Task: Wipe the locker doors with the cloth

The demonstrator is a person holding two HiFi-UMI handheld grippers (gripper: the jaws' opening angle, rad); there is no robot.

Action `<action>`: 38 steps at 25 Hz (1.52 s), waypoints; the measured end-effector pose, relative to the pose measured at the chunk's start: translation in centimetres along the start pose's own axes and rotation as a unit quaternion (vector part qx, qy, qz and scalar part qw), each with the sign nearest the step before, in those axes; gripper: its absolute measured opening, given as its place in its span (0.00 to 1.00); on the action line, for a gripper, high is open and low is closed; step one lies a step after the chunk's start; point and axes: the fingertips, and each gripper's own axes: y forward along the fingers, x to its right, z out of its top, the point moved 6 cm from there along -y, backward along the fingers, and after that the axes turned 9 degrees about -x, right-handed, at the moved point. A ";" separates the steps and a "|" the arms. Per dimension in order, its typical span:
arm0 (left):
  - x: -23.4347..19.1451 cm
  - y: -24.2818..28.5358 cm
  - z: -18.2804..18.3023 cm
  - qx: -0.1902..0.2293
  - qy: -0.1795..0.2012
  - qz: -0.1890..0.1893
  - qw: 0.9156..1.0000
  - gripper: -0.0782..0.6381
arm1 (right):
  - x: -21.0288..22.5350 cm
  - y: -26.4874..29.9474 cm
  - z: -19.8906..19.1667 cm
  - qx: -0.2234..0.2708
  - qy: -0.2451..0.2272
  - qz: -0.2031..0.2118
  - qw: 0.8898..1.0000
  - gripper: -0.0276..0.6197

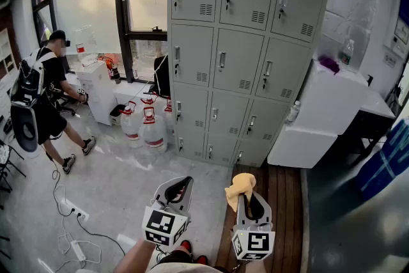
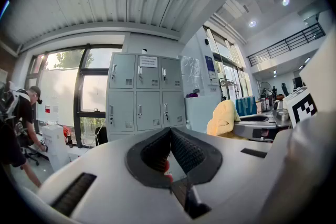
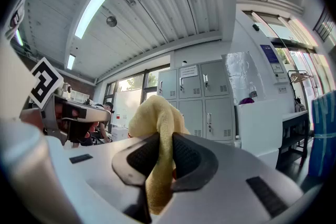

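The grey bank of lockers stands against the wall some way ahead of me, its doors closed. My right gripper is held low in front of me, shut on a yellow cloth that bunches up above its jaws. In the right gripper view the cloth hangs between the pads of that gripper, with the lockers far behind. My left gripper is beside it on the left, shut with nothing in it; its jaws meet at the tips. Both grippers are well short of the lockers.
A person with a backpack walks at the left by a white cabinet. Water jugs stand at the lockers' lower left. A white unit adjoins the lockers' right side. Cables and a power strip lie on the floor. A wooden platform runs below right.
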 end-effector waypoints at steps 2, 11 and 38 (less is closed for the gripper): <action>0.0 0.0 0.0 0.000 0.001 0.000 1.000 0.14 | 0.0 0.0 0.0 -0.003 0.003 -0.003 1.000 0.15; -0.4 1.6 0.1 -0.004 -0.002 0.002 1.000 0.14 | 0.9 1.2 -0.2 -0.006 0.010 0.000 1.000 0.15; -16.7 31.3 7.7 -0.007 -0.014 0.007 1.000 0.14 | 11.0 33.9 4.4 -0.012 0.013 0.016 1.000 0.15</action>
